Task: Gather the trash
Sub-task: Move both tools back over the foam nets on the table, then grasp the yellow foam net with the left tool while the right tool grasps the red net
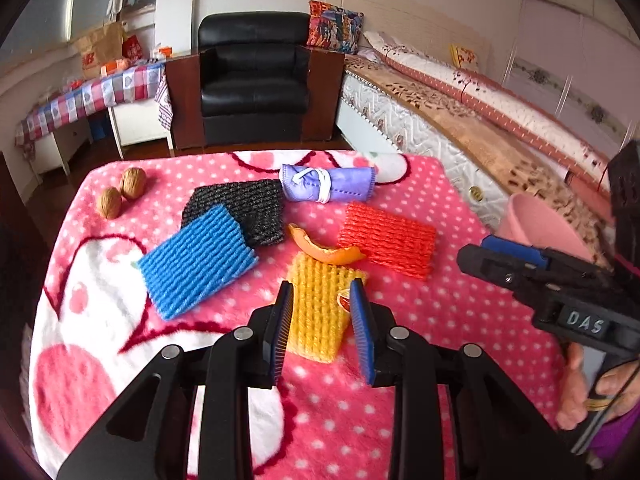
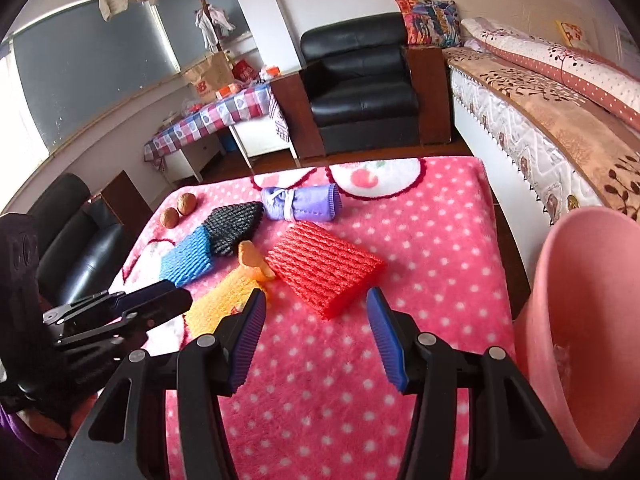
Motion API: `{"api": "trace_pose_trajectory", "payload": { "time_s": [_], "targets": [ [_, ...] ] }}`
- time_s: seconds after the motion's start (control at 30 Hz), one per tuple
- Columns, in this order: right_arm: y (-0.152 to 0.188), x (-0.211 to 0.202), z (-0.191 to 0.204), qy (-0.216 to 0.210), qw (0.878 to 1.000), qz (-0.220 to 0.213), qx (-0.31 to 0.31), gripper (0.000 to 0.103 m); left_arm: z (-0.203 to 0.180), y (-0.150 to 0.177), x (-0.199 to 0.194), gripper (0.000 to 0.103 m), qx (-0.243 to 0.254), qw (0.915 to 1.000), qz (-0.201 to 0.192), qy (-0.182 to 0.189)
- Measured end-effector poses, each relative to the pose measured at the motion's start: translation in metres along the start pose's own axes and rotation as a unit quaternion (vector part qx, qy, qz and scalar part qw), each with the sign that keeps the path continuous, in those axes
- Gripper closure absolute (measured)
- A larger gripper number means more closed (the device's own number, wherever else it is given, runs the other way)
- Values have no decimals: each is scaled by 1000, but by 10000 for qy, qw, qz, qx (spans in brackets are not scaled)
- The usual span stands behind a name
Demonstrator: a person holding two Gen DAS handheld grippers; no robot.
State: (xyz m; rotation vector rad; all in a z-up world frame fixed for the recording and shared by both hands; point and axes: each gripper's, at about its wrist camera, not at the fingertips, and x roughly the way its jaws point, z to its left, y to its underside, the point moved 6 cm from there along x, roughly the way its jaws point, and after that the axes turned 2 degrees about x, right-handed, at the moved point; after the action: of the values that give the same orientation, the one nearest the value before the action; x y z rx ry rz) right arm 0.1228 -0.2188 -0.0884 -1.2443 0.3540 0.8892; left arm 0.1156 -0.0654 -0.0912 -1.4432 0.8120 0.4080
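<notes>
On the pink dotted blanket (image 1: 420,312) lie foam fruit nets: yellow (image 1: 318,316), blue (image 1: 196,260), black (image 1: 244,208) and red (image 1: 388,236). An orange peel (image 1: 324,246) lies between them, a rolled purple face mask (image 1: 328,182) behind, two walnuts (image 1: 120,194) at far left. My left gripper (image 1: 322,300) is open, its fingers over the yellow net, not closed on it. My right gripper (image 2: 316,312) is open and empty, just short of the red net (image 2: 324,268). A pink bin (image 2: 580,332) stands at the right.
A bed (image 1: 460,120) runs along the right side. A black armchair (image 1: 252,76) stands behind the table, and a checked-cloth side table (image 1: 92,96) with bags at far left. The right gripper's body shows in the left wrist view (image 1: 552,284).
</notes>
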Motion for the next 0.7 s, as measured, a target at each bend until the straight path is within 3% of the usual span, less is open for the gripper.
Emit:
{"api": "trace_pose_trajectory", "payload": {
  "time_s": [0.1,0.3,0.47,0.5,0.53,0.67,0.7],
  "targets": [
    [-2,12,3,2,9999,84,-100,46,7,1,11,74,53,9997,9,-236],
    [-4,37,17,-52,9980,382,-495,43,16,15,38,74,-30,9981,555,-263],
    [-4,63,28,95,9924,647,-1040,43,18,19,41,74,-35,9983,504,-281],
    [-3,69,28,181,9912,711,-1106,45,18,19,41,74,-51,9984,501,-262],
    [-3,75,28,252,9900,768,-1155,53,19,19,41,74,-64,9984,495,-247],
    [-2,84,24,626,9862,734,-1345,74,13,20,37,89,-1,9986,482,-194],
    [-3,82,23,603,9872,724,-1285,84,12,20,36,92,8,9987,470,-186]
  ]
}}
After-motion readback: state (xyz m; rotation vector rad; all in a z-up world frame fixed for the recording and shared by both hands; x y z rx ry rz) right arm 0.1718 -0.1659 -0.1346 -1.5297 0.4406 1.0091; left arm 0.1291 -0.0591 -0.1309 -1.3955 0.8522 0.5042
